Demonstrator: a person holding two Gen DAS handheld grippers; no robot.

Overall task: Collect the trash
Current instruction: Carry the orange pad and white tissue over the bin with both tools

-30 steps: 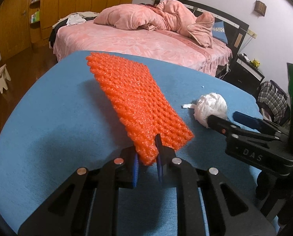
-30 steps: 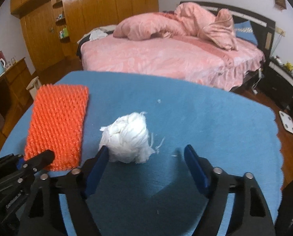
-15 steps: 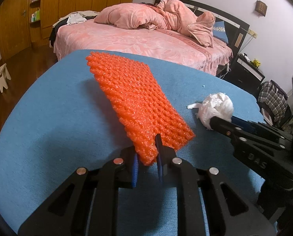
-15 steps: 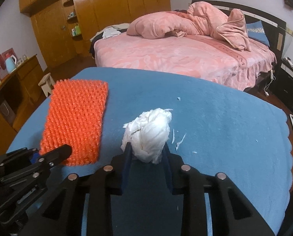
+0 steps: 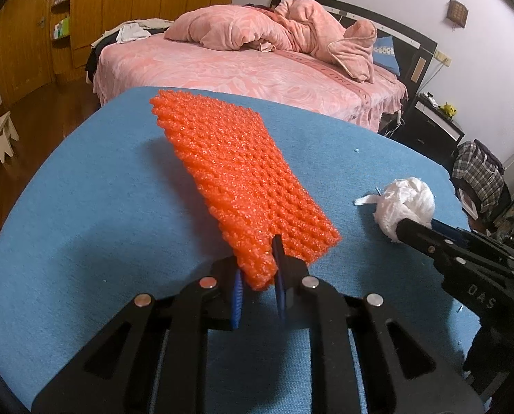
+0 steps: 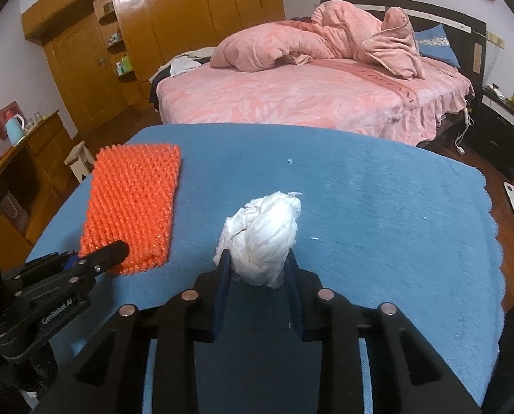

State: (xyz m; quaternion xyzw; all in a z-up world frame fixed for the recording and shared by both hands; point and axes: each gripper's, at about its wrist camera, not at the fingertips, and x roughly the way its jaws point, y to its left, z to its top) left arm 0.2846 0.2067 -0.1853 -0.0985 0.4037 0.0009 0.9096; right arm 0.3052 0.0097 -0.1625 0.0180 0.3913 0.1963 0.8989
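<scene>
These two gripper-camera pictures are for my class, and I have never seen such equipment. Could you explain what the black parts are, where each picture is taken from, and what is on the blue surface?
No robot is here: a person holds a two-finger clamp in each hand, and each clamp carries a wide-angle camera looking along its fingers.

In the left camera's picture, the left gripper is shut on the near end of an orange foam net, which lies across the blue tablecloth.

In the right camera's picture, the right gripper is shut on a white crumpled wad. A few small white scraps lie on the cloth.

Each camera also catches the other clamp from the side. Behind stands a pink bed.
</scene>
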